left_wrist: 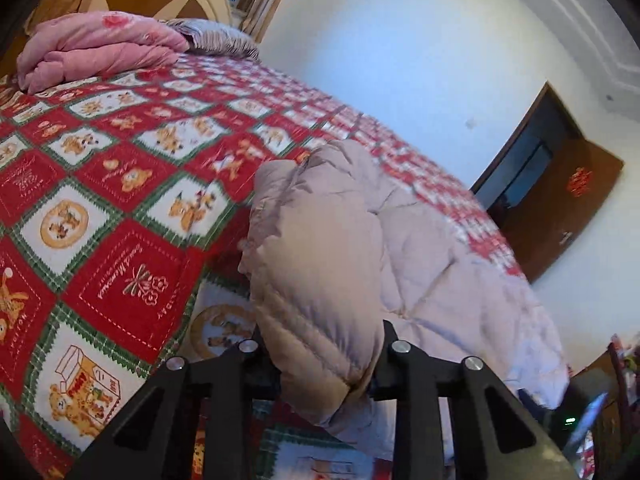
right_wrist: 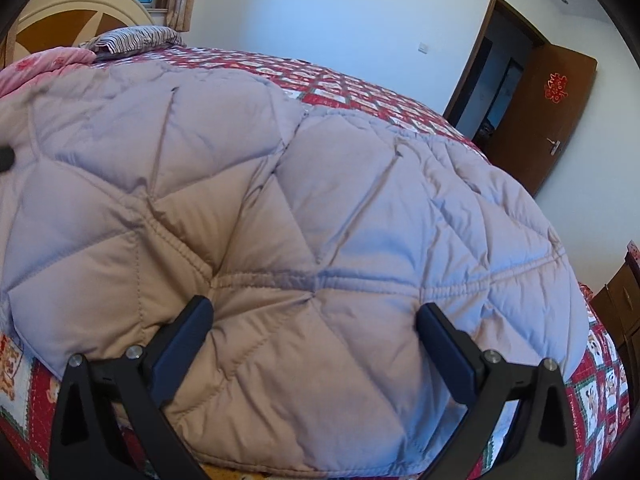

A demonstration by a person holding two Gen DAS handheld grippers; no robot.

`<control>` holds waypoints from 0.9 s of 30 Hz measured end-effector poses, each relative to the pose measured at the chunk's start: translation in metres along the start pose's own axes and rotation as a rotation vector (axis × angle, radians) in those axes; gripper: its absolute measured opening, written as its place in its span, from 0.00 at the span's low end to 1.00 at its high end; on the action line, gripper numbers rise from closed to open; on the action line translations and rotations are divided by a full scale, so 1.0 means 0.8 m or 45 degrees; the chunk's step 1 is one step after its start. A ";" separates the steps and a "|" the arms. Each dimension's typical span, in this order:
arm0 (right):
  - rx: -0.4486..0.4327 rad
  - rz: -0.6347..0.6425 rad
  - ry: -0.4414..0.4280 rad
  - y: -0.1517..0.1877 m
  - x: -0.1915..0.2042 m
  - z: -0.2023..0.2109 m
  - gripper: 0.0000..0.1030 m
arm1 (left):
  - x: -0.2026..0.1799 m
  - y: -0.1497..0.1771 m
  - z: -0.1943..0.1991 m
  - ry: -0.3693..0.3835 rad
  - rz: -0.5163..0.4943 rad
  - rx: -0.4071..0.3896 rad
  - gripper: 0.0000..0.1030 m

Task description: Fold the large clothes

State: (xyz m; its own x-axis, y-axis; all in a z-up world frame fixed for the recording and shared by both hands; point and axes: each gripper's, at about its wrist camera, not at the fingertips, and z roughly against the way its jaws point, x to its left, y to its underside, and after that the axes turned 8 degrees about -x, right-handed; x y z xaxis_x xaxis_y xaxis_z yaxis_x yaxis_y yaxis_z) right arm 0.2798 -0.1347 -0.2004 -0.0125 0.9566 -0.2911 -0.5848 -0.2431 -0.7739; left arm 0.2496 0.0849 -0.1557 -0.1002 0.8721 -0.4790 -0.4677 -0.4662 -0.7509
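Evidently, the fold was only at its start. A large quilted coat (right_wrist: 304,216), pale mauve, was spread across the red patchwork bedspread (left_wrist: 104,184) near the foot of the bed, well apart from the pink duvet (left_wrist: 92,48) and striped pillow (right_wrist: 136,38) bundled at the headboard end. One puffy part of the coat — a sleeve or side edge, which of the two could not be told — was clamped between the fingers of the left gripper (left_wrist: 320,354), the jaws drawn in narrow against the padding, and it was seen raised off the bedspread in a loose upright fold. The right gripper (right_wrist: 314,322) was held wide open over the coat's near hem, its blue pads (right_wrist: 182,350) resting at the fabric but nothing pinched between them. No finished crease was visible in either view; the body of the coat lay flat and full-width. By that showing, nearly all of the folding was judged to be left — the lifted part to be laid across, then the rest gathered.
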 end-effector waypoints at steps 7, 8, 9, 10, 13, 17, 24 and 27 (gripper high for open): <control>0.013 0.053 0.046 -0.002 0.026 0.016 1.00 | 0.049 -0.012 0.019 0.062 0.131 0.018 0.25; 0.008 0.055 0.044 -0.001 0.033 0.018 1.00 | 0.057 -0.014 0.023 0.058 0.145 0.010 0.25; -0.003 0.061 0.041 0.000 0.042 0.022 1.00 | 0.068 -0.017 0.030 0.049 0.157 -0.002 0.25; -0.020 0.067 0.029 0.001 0.055 0.028 1.00 | 0.078 -0.021 0.036 0.036 0.165 -0.014 0.25; -0.060 0.108 -0.028 0.004 0.085 0.045 1.00 | 0.104 -0.037 0.058 -0.006 0.174 -0.056 0.25; -0.091 0.080 -0.209 -0.003 0.085 0.068 1.00 | 0.105 -0.062 0.085 -0.025 0.123 -0.141 0.25; -0.144 -0.079 -0.165 -0.015 -0.006 0.109 1.00 | 0.007 -0.088 0.111 0.071 -0.084 -0.268 0.25; -0.142 -0.152 -0.068 -0.012 -0.061 0.112 1.00 | -0.051 -0.092 0.116 0.144 -0.208 -0.310 0.25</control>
State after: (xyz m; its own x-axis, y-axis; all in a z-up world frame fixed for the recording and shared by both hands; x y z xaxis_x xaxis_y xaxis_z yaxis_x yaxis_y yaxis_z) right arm 0.2132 -0.1647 -0.1285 0.0073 0.9862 -0.1653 -0.4912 -0.1405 -0.8597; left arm 0.2063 0.0974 -0.0390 0.0638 0.9227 -0.3801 -0.2444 -0.3549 -0.9024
